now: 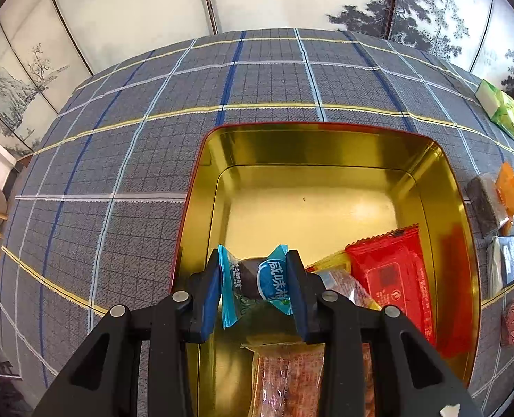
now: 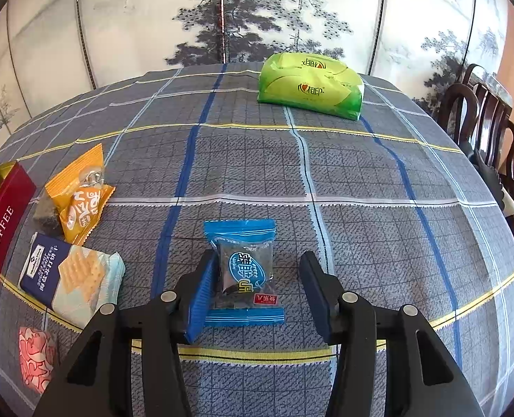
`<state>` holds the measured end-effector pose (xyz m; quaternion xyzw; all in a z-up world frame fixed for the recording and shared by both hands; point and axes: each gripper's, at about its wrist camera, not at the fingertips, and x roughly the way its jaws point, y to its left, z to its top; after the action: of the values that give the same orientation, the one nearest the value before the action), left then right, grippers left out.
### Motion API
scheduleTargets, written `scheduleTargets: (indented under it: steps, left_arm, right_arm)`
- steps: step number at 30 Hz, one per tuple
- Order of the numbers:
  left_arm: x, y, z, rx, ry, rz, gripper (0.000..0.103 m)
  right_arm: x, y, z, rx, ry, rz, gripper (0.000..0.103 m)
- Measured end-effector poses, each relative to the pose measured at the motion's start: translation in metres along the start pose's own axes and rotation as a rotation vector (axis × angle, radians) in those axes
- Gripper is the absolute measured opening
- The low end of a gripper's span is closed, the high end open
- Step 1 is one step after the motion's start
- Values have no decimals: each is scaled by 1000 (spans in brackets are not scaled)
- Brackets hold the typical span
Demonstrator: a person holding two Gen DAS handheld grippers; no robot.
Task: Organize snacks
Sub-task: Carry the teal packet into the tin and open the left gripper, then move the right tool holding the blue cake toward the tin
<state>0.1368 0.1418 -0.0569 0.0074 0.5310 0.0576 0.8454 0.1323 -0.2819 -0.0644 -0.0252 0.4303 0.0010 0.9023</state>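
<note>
Over the near end of the gold-lined tin (image 1: pixel 326 146), your left gripper (image 1: pixel 253 285) pinches a small blue-wrapped snack (image 1: pixel 257 278) between its pads; the wrapper has crimped blue ends, a dark clear middle and a blue oval label with white characters. Below it in the tin lie a red packet (image 1: pixel 392 278) on the right and a clear packet of reddish-brown pieces (image 1: pixel 284 375) at the near edge.

Your right gripper (image 2: pixel 260 292) stands spread, and nothing is gripped. A second blue snack (image 2: pixel 243 271) of the same kind lies flat on the cloth between its fingers, close by the left pad (image 2: pixel 201 299) and well clear of the right one.

To its left you see an orange packet (image 2: pixel 80 194), a navy cracker pack (image 2: pixel 66 274), a pink wrapped sweet (image 2: pixel 34 358) and the tin's red wall. A green tissue pack (image 2: pixel 309 87) sits at the far side.

The table wears a grey plaid cloth (image 2: pixel 378 226) with blue, white and yellow lines. Behind it stands a screen painted with ink pines (image 2: pixel 257 10); dark wooden chairs (image 2: pixel 482 121) line the right.
</note>
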Motion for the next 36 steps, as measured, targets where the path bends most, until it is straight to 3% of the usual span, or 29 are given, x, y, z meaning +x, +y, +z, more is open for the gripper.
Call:
scheduleTargets:
  steps: [10, 19, 27, 32, 36]
  left_arm:
    - [-2, -3, -1, 24, -5, 23, 39]
    - [-22, -16, -15, 86, -82, 108, 53]
    - [-53, -12, -23, 66, -149, 131, 61]
    - [-80, -16, -39, 39, -188, 68, 65]
    - [-90, -16, -51, 31, -185, 43, 65]
  right_arm:
    - [0, -1, 0, 2, 1, -1, 53]
    - [0, -3, 0, 4, 2, -1, 55]
    - [0, -2, 0, 4, 2, 2, 57]
    - [1, -3, -1, 1, 5, 7, 60]
    - [4, -2, 1, 8, 17, 8, 69]
